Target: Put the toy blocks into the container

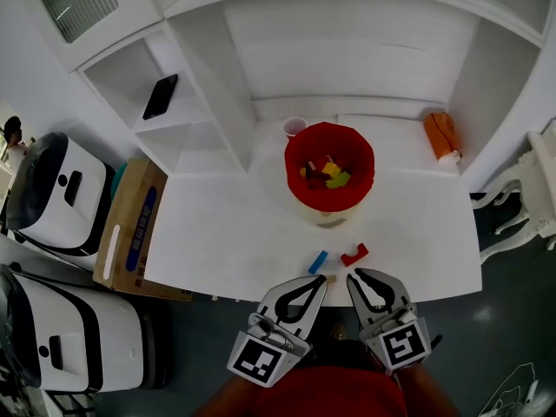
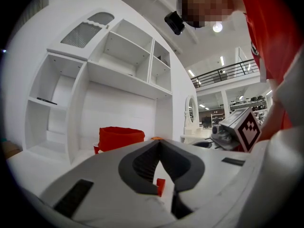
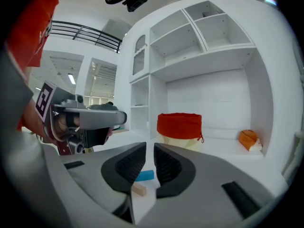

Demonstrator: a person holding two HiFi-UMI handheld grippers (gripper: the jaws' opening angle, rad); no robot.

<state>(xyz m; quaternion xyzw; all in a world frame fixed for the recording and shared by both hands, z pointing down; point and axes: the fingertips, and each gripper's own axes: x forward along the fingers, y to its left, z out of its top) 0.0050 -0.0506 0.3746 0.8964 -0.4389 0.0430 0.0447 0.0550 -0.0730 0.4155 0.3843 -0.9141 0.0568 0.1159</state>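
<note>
Three loose blocks are seen near the front edge of the desk, right of its middle. Furthest left, the left gripper is held over that front edge, its jaws pressed together with nothing pinched. The blue block lies just beyond its tips, set at a slant. A small wood-coloured block is found at the very front edge, between the two grippers. The red block, L-shaped, lies just right of the blue one and apart from it. Just in front of the red block, the right gripper is held with its jaws slightly spread and nothing gripped. In the right gripper view the wood-coloured and blue blocks are seen on the desk through the gap.

Further back, a pink cup is set by the back edge. Just right of it the red container stands upright, and yellow, green and red blocks are seen inside. An orange object lies near the back right corner.
</note>
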